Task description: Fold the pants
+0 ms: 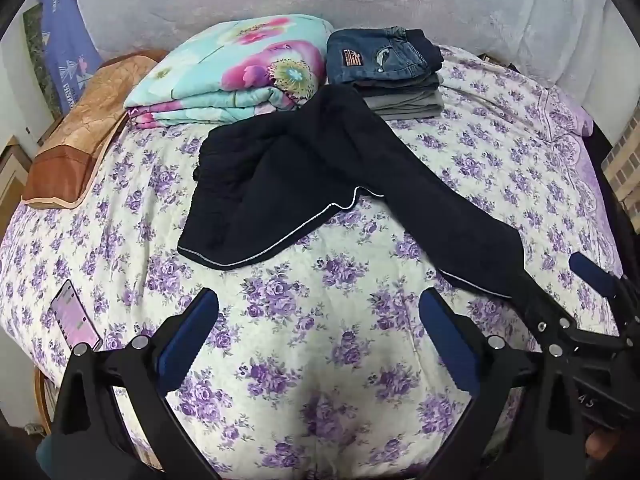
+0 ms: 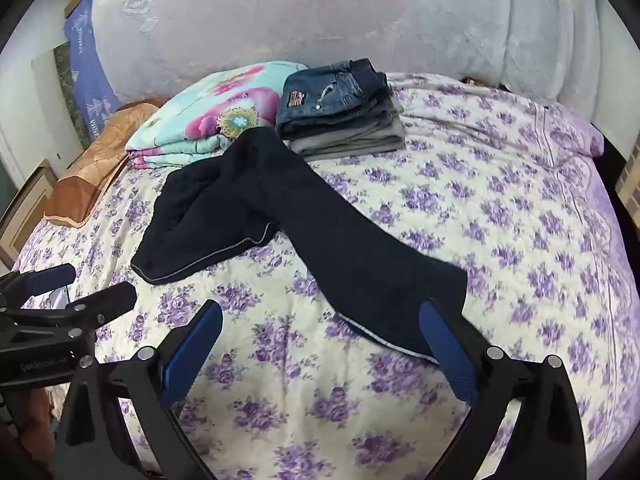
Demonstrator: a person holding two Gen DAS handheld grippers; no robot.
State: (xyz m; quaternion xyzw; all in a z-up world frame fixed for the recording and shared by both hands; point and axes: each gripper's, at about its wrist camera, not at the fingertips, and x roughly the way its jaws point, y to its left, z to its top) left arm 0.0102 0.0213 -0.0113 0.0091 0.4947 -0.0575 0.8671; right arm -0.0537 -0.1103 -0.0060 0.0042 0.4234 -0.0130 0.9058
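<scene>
Both pairs of tongs hang released over a bed: the left tongs [image 1: 318, 334] spread wide above bare quilt, the right tongs [image 2: 320, 344] equally wide, one blue-padded finger [image 2: 448, 350] overlapping the hem of the dark navy pants with pale edge stitching [image 2: 320, 232], contact unclear. The pants sprawl unfolded on the purple-flowered quilted bedspread [image 1: 320, 360], one leg stretched toward the right tongs, the other bunched. Behind them sit a folded turquoise floral quilt [image 1: 240, 68] and a stack of folded jeans and grey trousers [image 1: 384, 68]. A phone with a lit screen [image 1: 76, 316] lies near the left edge.
</scene>
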